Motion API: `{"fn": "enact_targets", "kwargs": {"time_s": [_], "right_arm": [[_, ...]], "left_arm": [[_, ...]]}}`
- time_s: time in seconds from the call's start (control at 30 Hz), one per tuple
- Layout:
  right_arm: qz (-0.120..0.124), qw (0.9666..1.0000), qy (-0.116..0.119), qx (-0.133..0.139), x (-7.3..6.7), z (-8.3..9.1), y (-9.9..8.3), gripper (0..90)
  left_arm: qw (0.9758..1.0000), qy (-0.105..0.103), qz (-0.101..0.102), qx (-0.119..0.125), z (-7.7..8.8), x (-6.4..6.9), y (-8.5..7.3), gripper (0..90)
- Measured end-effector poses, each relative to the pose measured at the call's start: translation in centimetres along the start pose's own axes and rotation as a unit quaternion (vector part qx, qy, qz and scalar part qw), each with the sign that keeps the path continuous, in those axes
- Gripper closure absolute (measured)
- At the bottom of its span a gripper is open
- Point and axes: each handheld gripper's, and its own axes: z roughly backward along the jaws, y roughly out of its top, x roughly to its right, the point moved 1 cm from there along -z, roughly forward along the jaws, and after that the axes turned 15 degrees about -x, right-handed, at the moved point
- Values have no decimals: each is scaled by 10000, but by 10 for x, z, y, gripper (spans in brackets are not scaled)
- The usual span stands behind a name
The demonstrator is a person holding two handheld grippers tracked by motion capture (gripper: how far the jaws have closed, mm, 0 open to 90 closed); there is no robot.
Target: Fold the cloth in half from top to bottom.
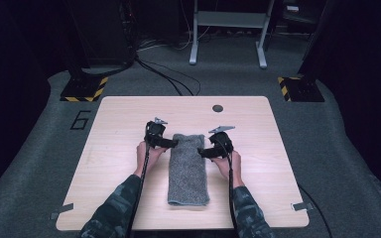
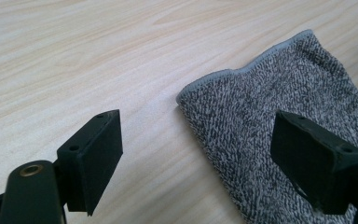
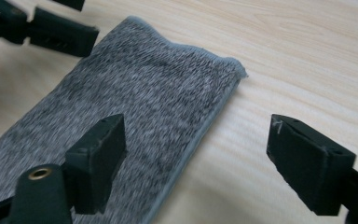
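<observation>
A grey knitted towel (image 1: 187,168), folded into a long strip, lies lengthwise in the middle of the light wooden table (image 1: 119,119). My left gripper (image 1: 174,143) is at the towel's far left corner, open, with one jaw over the cloth (image 2: 261,107) and the other over bare wood. My right gripper (image 1: 202,152) stands open at the towel's right edge near the far end; the towel's hemmed edge (image 3: 200,135) runs between its jaws. In the right gripper view the left gripper's jaws (image 3: 51,32) sit at the towel's far corner. Nothing is pinched by either.
A small dark round hole (image 1: 218,108) sits near the table's far edge. Tape strips mark the near corners (image 1: 299,206). Cables trail back from both grippers along the forearms. Grey carpet surrounds the table, with stand feet and cables beyond.
</observation>
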Motion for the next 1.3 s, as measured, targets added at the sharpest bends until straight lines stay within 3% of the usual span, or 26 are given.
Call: {"fn": "enact_targets", "kwargs": {"time_s": [0.3,0.63,0.8,0.97,1.3], "right_arm": [[-232,9993,-215,-190,10,-27,28,283],[-421,9982,-295,-313,15,-43,36,379],[-367,9978,-389,-393,12,-50,37,464],[-280,9980,-511,-238,4,-52,34,576],[-245,9986,-407,-214,-2,-52,33,762]], "left_arm": [[9999,-6,123,-22,-11,1,4,213],[9999,70,121,-13,-17,6,6,319],[9999,73,95,-91,-22,9,5,434],[9998,203,15,-25,-23,16,3,537],[9998,186,-74,4,-24,22,1,732]]}}
